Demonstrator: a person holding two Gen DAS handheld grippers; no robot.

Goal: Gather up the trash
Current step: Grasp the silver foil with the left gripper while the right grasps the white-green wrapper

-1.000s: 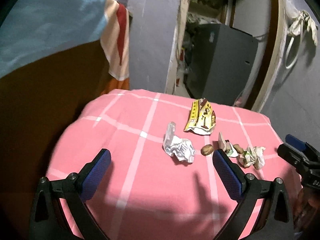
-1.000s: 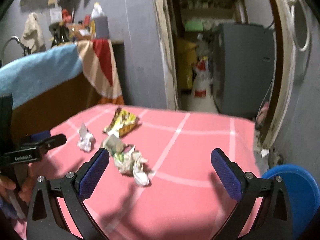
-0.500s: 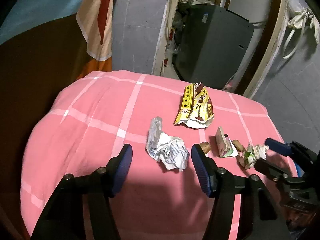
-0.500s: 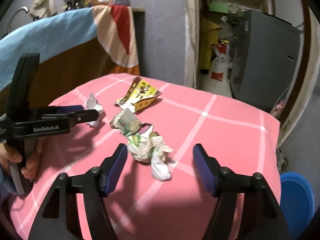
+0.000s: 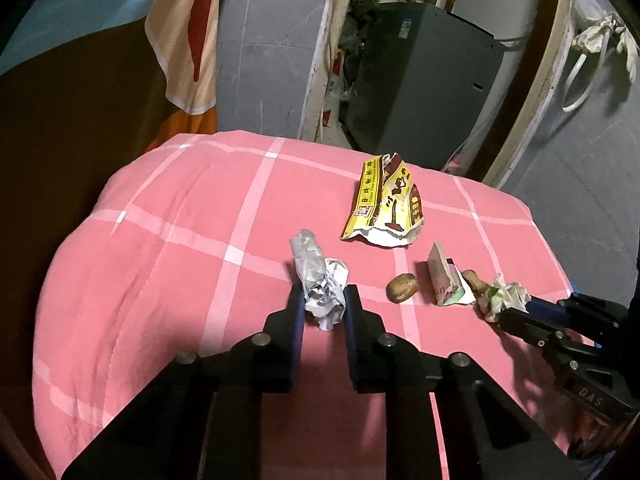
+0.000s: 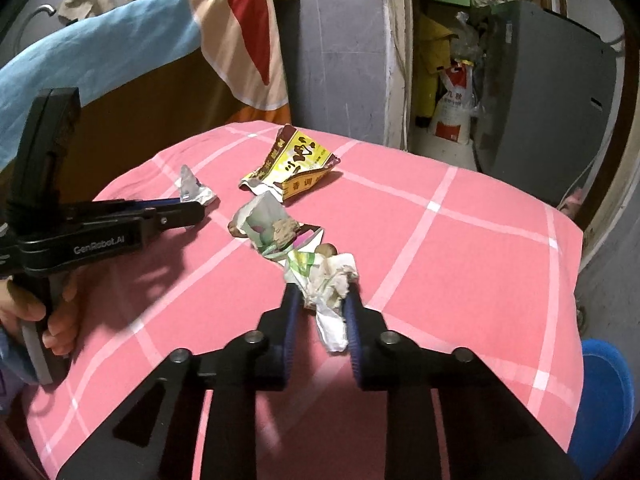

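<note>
On the pink checked cloth [image 5: 160,260] lies a crumpled silver wrapper [image 5: 320,288]. My left gripper [image 5: 323,304] is closing, and its blue pads press the wrapper's near end from both sides. In the right wrist view the left gripper [image 6: 196,210] reaches in from the left at the wrapper [image 6: 192,188]. My right gripper [image 6: 320,304] is also closing, its pads squeezing a white and green paper wad [image 6: 324,276]. The left wrist view shows the same right gripper [image 5: 516,314] on that wad [image 5: 502,296].
A yellow snack bag [image 5: 386,208] lies farther back. A brown nut [image 5: 402,287] and a small torn carton [image 5: 444,280] sit between the two grippers. A blue bin [image 6: 600,400] stands beyond the cloth's right edge. A grey cabinet [image 5: 420,80] stands behind.
Both grippers moved forward and down onto the cloth. Their jaws went from wide open to closed around the silver wrapper and the paper wad.
</note>
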